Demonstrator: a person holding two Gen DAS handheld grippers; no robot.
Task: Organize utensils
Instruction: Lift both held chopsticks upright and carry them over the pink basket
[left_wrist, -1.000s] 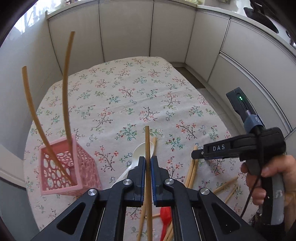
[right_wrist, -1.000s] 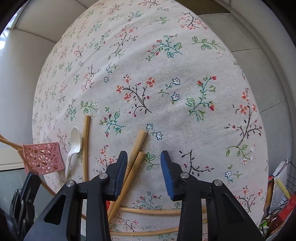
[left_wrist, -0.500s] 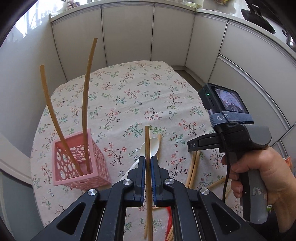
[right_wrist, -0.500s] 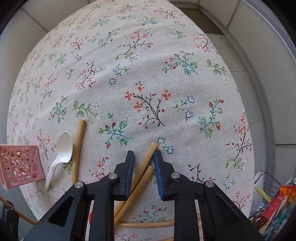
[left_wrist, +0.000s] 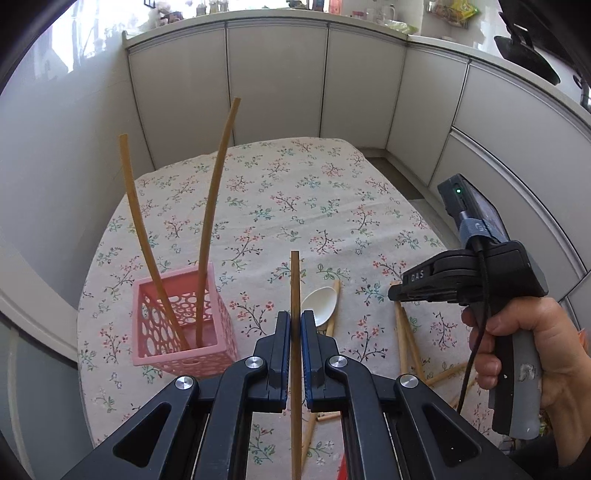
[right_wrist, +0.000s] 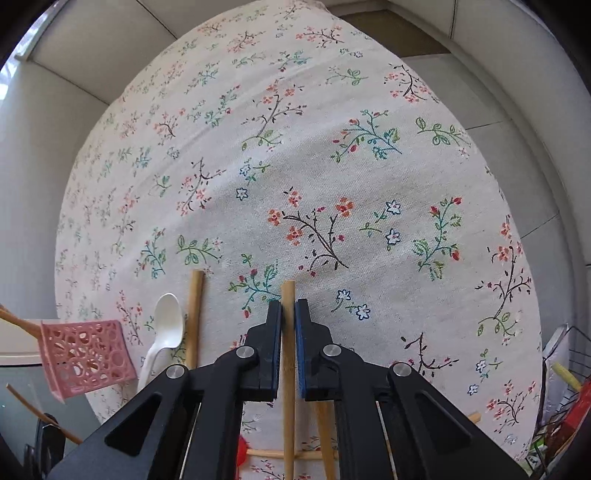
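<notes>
My left gripper (left_wrist: 294, 319) is shut on a wooden chopstick (left_wrist: 294, 280) that stands upright between its pads, above the floral tablecloth (left_wrist: 280, 192). Left of it sits a pink perforated basket (left_wrist: 173, 282) holding two long chopsticks (left_wrist: 212, 206). My right gripper (right_wrist: 289, 308) points steeply down; its jaws are closing and the pads press on another chopstick (right_wrist: 288, 291), lifted off the cloth. A white spoon (right_wrist: 168, 317) and one more chopstick (right_wrist: 194, 314) lie beside it. The left wrist view shows the right gripper (left_wrist: 395, 293) in a person's hand (left_wrist: 517, 350).
More loose chopsticks (right_wrist: 325, 424) and a red item (right_wrist: 242, 452) lie near the table's front edge. A wire rack (right_wrist: 565, 387) with packets stands off the table at the right. White cabinets (left_wrist: 277, 74) surround the table.
The right gripper's jaws closed from wide apart onto one chopstick of a pair and raised it. The left gripper, holding its chopstick, tilted up, so the pink basket sits closer to centre.
</notes>
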